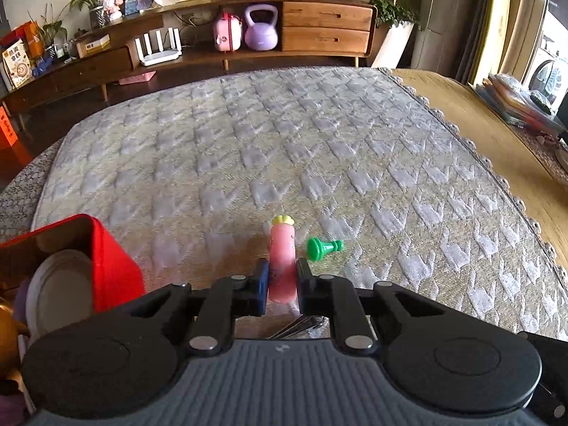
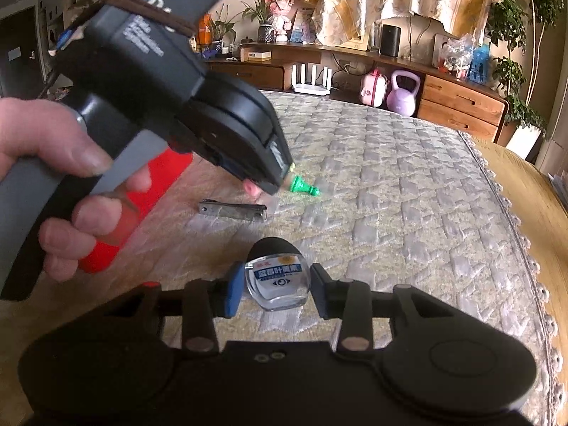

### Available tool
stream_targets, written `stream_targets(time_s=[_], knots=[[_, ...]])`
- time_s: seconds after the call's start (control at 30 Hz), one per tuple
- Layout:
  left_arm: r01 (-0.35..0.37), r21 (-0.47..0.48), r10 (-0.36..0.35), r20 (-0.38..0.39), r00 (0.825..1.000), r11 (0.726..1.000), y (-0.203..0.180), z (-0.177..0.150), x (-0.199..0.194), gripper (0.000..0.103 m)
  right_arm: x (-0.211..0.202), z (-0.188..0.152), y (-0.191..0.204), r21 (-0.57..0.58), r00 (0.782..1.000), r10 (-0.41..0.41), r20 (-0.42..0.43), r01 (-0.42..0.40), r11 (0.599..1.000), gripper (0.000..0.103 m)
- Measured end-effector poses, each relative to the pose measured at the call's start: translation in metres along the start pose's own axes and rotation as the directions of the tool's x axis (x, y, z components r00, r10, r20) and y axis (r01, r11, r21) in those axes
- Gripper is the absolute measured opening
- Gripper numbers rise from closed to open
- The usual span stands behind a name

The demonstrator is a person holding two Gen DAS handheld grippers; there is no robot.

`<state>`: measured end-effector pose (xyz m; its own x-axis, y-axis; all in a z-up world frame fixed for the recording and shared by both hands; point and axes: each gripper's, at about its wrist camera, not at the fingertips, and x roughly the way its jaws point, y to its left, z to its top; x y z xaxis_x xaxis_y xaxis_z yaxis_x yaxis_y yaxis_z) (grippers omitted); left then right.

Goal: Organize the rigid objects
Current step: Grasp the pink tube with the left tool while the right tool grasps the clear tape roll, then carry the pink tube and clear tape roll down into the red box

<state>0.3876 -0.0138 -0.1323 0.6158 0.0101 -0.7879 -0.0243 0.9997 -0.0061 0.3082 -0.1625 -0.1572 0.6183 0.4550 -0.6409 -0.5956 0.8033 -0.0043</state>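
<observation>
Pink toy tube point(image 1: 282, 259) is sitting clenched in the left tongs point(image 1: 282, 284); the right tongs point(image 2: 277, 293) are gripping a small clear bottle point(image 2: 278, 284) over the quilted mat point(image 1: 319, 149).

Home: TV cabinet point(image 1: 248, 28), plants point(image 2: 511, 71).

- Left gripper point(image 1: 281, 277) tilts steeply downward, its jaws clamped on a pink toy figure point(image 1: 282, 259).
- A bare hand point(image 2: 67, 181) wraps that gripper's grey handle, fingers curled around it.
- Right gripper point(image 2: 276, 293) angles down, its pads flanking a small clear bottle point(image 2: 278, 284); contact cannot be told.
</observation>
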Motion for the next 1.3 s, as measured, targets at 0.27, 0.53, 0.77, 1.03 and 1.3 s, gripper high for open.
stream_targets(time_s=[0.27, 0.53, 0.77, 1.03, 1.3], knots=[[0.008, -0.016, -0.008, 0.033, 0.999, 1.000, 0.014, -0.002, -0.036, 0.016, -0.027, 0.007, -0.003, 0.025, 1.000, -0.010, 0.012, 0.009, 1.000, 0.038], [0.029, -0.019, -0.027, 0.065, 0.998, 0.999, 0.028, -0.011, -0.087, 0.016, -0.069, 0.021, 0.006, 0.021, 0.999, -0.011, 0.047, 0.010, 1.000, 0.038], [0.056, -0.022, -0.054, 0.079, 0.995, 0.998, 0.052, -0.027, -0.140, 0.016, -0.100, 0.034, 0.022, 0.011, 0.997, 0.009, 0.083, -0.010, 1.000, 0.038], [0.036, -0.039, -0.031, 0.109, 0.994, 0.999, 0.083, -0.047, -0.180, 0.016, -0.116, 0.049, 0.047, -0.004, 0.994, 0.033, 0.108, -0.033, 0.999, 0.038], [0.007, -0.071, 0.000, 0.104, 0.995, 0.997, 0.120, -0.069, -0.194, 0.016, -0.108, 0.064, 0.084, -0.051, 0.992, 0.059, 0.114, -0.053, 0.997, 0.038]])
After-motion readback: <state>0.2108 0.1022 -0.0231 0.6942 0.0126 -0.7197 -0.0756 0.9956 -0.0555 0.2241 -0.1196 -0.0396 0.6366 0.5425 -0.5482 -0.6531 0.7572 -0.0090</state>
